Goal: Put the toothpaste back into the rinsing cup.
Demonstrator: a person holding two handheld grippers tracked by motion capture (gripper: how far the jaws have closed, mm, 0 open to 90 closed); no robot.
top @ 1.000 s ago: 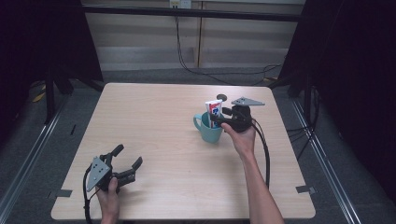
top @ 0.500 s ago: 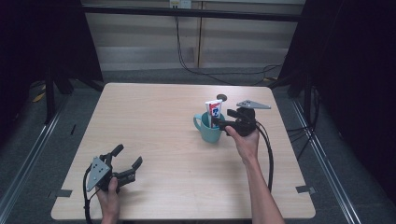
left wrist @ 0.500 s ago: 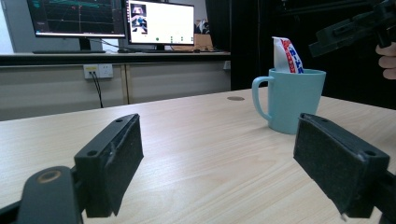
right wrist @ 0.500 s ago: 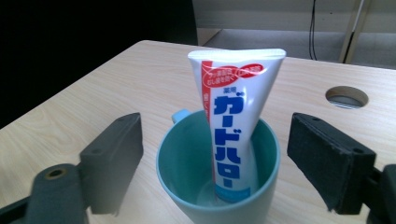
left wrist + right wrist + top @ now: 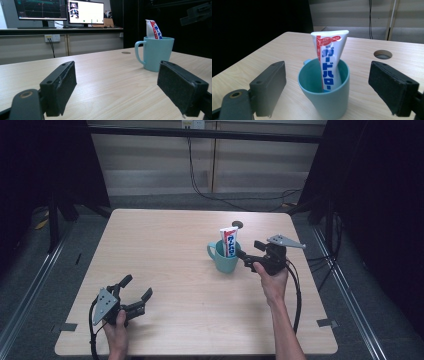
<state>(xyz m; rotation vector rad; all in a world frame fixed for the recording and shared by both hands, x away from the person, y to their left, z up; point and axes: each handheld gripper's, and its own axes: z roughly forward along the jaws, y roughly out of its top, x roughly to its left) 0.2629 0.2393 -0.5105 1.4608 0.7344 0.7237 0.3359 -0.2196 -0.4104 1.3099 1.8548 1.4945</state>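
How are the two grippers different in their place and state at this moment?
The right gripper is just beside the mug, which holds the toothpaste; its jaws have just been opening. The left gripper rests far from the mug, near the table edge. Both are open and hold nothing.

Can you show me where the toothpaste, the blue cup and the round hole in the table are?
toothpaste point(image 5: 329, 60): right gripper view, middle of the tube.
cup point(image 5: 329, 101): right gripper view, front wall.
round hole point(image 5: 383, 54): right gripper view, its opening.

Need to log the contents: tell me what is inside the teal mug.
The teal mug holds one white toothpaste tube with red and blue print, standing on end and leaning against the rim. The tube's lower end and the mug's bottom are covered by the mug's wall.
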